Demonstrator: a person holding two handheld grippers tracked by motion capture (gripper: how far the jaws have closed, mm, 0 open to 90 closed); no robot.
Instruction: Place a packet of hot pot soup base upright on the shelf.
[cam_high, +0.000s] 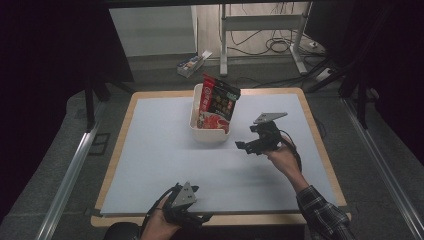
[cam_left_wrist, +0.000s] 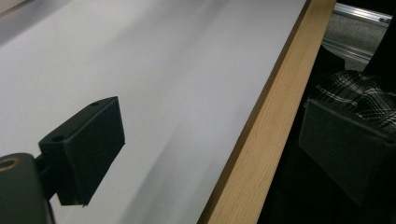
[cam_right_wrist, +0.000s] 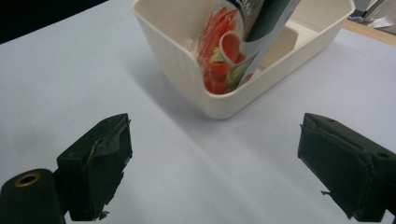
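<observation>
The right gripper (cam_high: 242, 145) hangs just above the table's pale sheet, a little to the right of the white plastic bin (cam_high: 196, 120) and apart from it; its jaws stand spread wide with nothing between them, which the right gripper view (cam_right_wrist: 212, 163) shows plainly, the two black pads far apart over bare sheet; the hand (cam_high: 284, 159) behind it comes in from the lower right, a plaid sleeve (cam_high: 325, 215) on the forearm. Straight ahead of those jaws sits the bin (cam_right_wrist: 187, 79), its near corner rounded and ribbed; inside it stands a snack bag (cam_right_wrist: 238, 42), red and dark with printed food pictures, tilted and leaning against the bin's wall, its top rising above the rim; in the high view the snack bag (cam_high: 218, 102) takes up most of the bin.

The left gripper (cam_high: 197, 217) rests low at the near edge of the table, held in the other hand (cam_high: 159, 225), well apart from the bin; its jaws are also spread wide and empty, one pad over the white sheet (cam_left_wrist: 163, 93) and the other out past the wooden table edge (cam_left_wrist: 261, 140), as the left gripper view (cam_left_wrist: 212, 149) shows.
</observation>
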